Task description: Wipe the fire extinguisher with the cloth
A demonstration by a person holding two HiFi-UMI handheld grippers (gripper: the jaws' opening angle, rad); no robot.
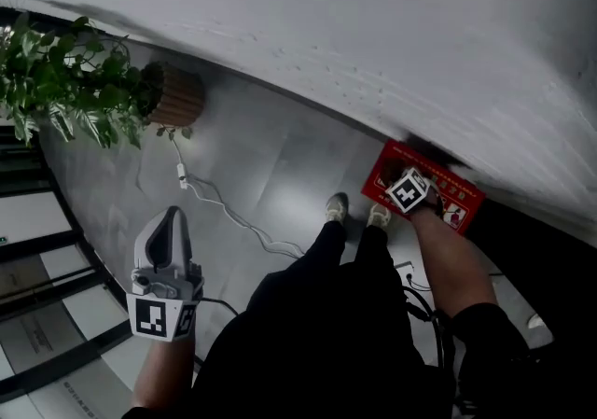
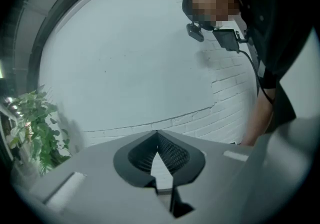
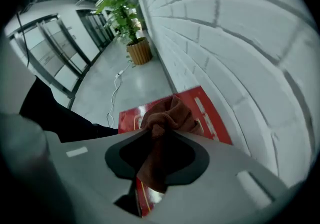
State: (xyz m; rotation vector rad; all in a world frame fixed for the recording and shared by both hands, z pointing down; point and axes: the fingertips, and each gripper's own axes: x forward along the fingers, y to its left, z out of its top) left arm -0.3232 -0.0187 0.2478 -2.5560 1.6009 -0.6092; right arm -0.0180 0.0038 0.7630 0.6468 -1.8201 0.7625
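Note:
A red fire extinguisher box stands on the floor against the white brick wall. In the right gripper view its red printed top lies just beyond the jaws. My right gripper points steeply down over the box, shut on a bunched brown cloth that rests on the red top. The extinguisher itself is hidden. My left gripper is held out at the lower left, away from the box. Its jaws meet at the tips with nothing between them and face the wall.
A leafy plant in a wicker pot stands by the wall at the upper left. A white cable trails across the grey floor towards the person's shoes. Glass doors line the left side.

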